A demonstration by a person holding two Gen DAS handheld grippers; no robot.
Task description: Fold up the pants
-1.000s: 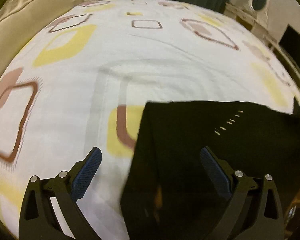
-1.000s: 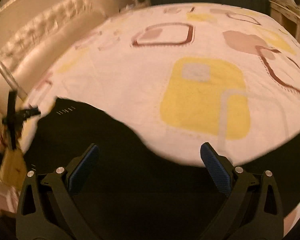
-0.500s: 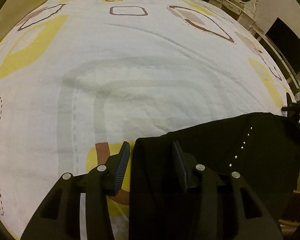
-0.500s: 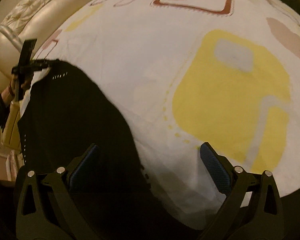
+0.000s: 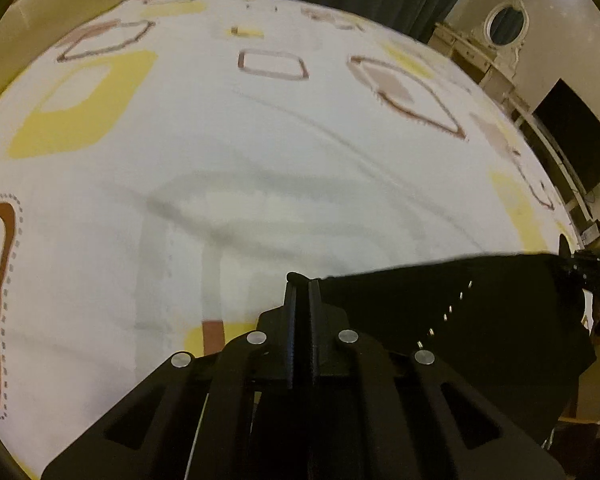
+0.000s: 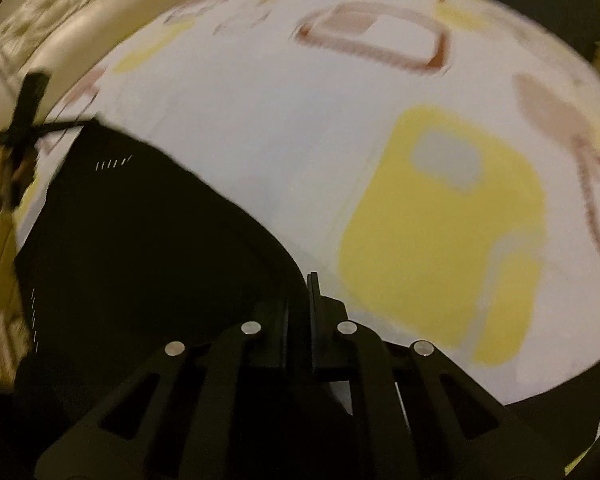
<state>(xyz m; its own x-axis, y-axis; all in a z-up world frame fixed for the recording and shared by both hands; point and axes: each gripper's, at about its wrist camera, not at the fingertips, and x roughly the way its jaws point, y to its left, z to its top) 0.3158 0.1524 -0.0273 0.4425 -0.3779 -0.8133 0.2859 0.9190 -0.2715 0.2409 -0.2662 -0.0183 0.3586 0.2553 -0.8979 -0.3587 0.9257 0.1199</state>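
The left gripper (image 5: 301, 292) pinched one corner of the black pants (image 5: 480, 320) and the right gripper (image 6: 306, 292) pinched the opposite edge, likely to lift it for folding; beyond, the garment lay on the patterned bed (image 5: 260, 140)

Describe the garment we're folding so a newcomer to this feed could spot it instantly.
Start from the big bed sheet, white with yellow and brown rounded squares. At its near edge lie the black pants, held at two corners by the left gripper and the right gripper. They are the only dark cloth there, marked by a short row of pale stitches.
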